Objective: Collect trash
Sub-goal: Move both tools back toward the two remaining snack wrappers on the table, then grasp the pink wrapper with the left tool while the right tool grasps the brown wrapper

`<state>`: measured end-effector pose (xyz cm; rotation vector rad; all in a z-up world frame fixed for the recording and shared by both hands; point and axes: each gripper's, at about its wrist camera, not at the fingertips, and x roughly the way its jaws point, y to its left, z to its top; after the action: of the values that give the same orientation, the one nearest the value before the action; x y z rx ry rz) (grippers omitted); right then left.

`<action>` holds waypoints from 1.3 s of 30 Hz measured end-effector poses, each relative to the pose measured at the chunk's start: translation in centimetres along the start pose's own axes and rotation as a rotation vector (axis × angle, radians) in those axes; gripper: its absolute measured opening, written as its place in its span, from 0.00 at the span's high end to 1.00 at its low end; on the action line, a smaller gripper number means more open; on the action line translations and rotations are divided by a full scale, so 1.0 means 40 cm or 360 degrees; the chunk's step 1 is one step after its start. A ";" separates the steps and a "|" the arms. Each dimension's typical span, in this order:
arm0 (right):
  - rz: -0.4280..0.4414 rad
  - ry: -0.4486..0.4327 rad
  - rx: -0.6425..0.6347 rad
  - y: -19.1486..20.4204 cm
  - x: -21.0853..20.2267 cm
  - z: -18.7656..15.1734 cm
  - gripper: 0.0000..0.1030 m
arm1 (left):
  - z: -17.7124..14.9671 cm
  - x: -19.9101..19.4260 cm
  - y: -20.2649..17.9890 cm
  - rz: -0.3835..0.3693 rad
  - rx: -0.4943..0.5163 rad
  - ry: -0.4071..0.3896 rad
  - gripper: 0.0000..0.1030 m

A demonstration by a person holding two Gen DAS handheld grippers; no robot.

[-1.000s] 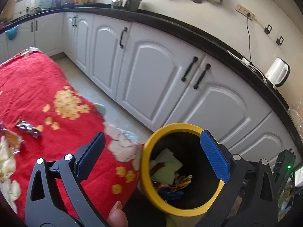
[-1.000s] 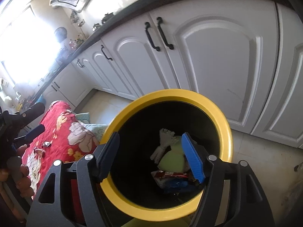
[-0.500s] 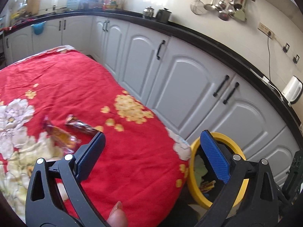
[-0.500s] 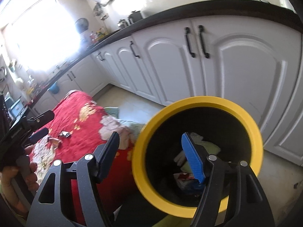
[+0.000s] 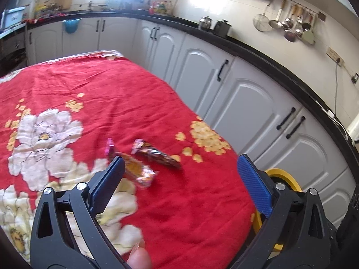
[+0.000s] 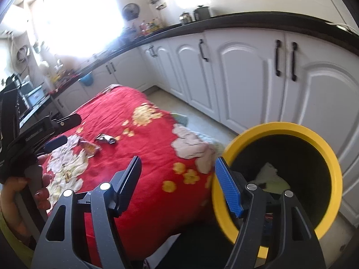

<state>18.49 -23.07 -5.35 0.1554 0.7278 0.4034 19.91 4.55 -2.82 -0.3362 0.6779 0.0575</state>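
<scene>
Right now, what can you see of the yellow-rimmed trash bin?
The trash bin is a round, upright container with a thick yellow rim and a dark inside, plastic by the look of it. It stands on the pale floor between the table's red flowered cloth and the white cabinets, close against the cloth's hanging edge. It has no lid. Inside lie pale crumpled paper and some colourful wrappers, partly hidden. The right gripper is open in front of it, not touching it.
</scene>
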 end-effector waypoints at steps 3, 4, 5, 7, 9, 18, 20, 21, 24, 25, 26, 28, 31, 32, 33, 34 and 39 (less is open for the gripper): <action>0.0026 0.0026 -0.0079 0.042 0.031 0.007 0.36 | 0.007 -0.002 0.045 0.0024 -0.0063 0.0000 0.11; 0.0033 0.0035 -0.0101 0.053 0.041 0.008 0.36 | 0.009 -0.003 0.059 0.0031 -0.0084 0.0000 0.11; 0.0045 0.0050 -0.0129 0.066 0.054 0.013 0.36 | 0.011 -0.004 0.076 0.0041 -0.0114 -0.0001 0.11; 0.0068 0.0074 -0.0172 0.088 0.078 0.020 0.36 | 0.018 -0.003 0.107 0.0049 -0.0168 0.0009 0.11; 0.0080 0.0091 -0.0224 0.112 0.101 0.028 0.36 | 0.022 -0.001 0.142 0.0048 -0.0235 0.0022 0.11; 0.0145 0.0177 -0.0452 0.226 0.237 0.063 0.37 | 0.027 0.051 0.256 -0.0061 -0.0529 0.0202 0.35; 0.0165 0.0199 -0.0484 0.245 0.264 0.068 0.37 | 0.026 0.072 0.267 -0.0103 -0.0581 0.0249 0.47; 0.0169 0.0211 -0.0502 0.254 0.276 0.071 0.37 | 0.026 0.079 0.268 -0.0113 -0.0596 0.0262 0.48; 0.0191 0.0242 -0.0557 0.277 0.313 0.078 0.38 | 0.031 0.109 0.268 -0.0122 -0.0612 0.0297 0.50; 0.0193 0.0259 -0.0572 0.285 0.329 0.080 0.40 | 0.031 0.119 0.268 -0.0117 -0.0611 0.0307 0.50; 0.0190 0.0274 -0.0585 0.290 0.342 0.081 0.41 | 0.031 0.126 0.268 -0.0110 -0.0612 0.0315 0.50; 0.0177 0.0297 -0.0612 0.299 0.365 0.083 0.44 | 0.030 0.147 0.270 -0.0102 -0.0621 0.0336 0.51; 0.0181 0.0331 -0.0632 0.310 0.395 0.082 0.49 | 0.027 0.166 0.272 -0.0076 -0.0608 0.0349 0.61; 0.0183 0.0338 -0.0641 0.315 0.404 0.082 0.51 | 0.027 0.170 0.271 -0.0069 -0.0596 0.0349 0.63; 0.0188 0.0346 -0.0650 0.318 0.412 0.079 0.51 | 0.026 0.172 0.269 -0.0065 -0.0585 0.0348 0.66; 0.0198 0.0353 -0.0654 0.322 0.418 0.079 0.54 | 0.026 0.174 0.269 -0.0060 -0.0573 0.0349 0.70; 0.0244 0.0366 -0.0709 0.346 0.434 0.071 0.77 | 0.022 0.179 0.270 -0.0062 -0.0534 0.0341 0.81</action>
<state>27.92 -3.31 -10.10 -0.2607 0.8364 0.7273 24.30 14.65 -9.73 -0.6850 0.8749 0.0994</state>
